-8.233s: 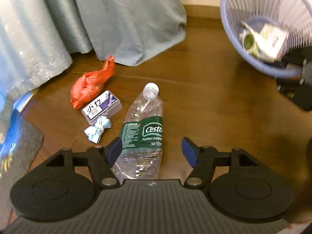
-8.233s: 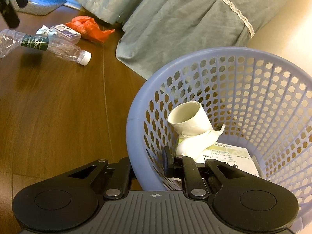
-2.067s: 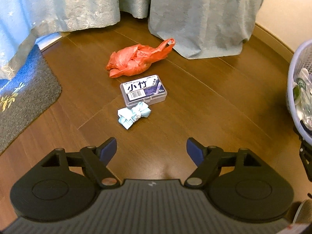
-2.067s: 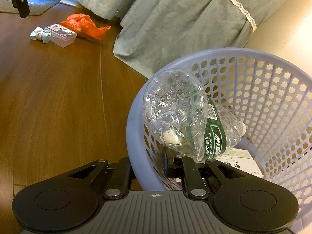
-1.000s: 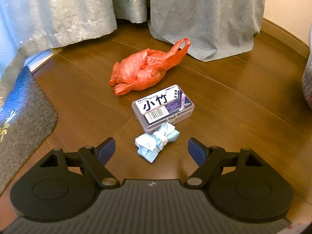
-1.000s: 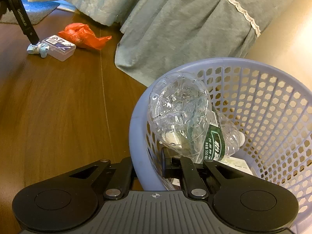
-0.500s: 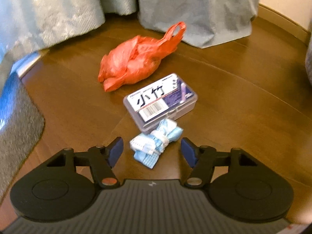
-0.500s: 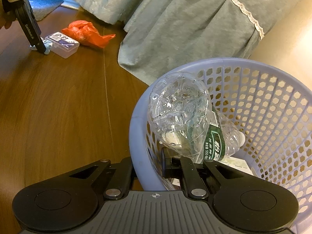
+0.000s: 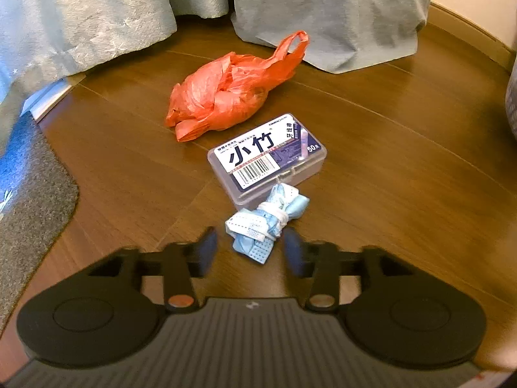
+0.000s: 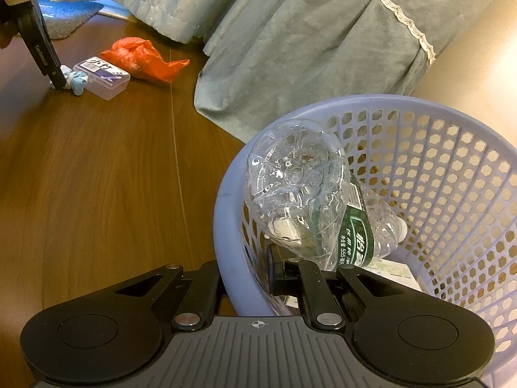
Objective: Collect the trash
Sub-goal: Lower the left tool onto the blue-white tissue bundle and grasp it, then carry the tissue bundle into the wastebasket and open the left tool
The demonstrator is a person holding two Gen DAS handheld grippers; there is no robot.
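On the wooden floor [image 9: 371, 174] | blue bundle [image 9: 266, 223] flanked by closing left hand-held gripper [image 9: 247, 250], pads not pressing | plastic box [image 9: 266, 156] and orange bag [image 9: 226, 93] beyond | right hand-held gripper [image 10: 245, 268] clamped on basket [image 10: 226, 226] rim, bottle [image 10: 300, 190] inside.

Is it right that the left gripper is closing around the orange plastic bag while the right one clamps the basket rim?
Not quite: in the left wrist view the left gripper straddles the blue face mask bundle, its jaws just closing. The right gripper does clamp the basket rim.
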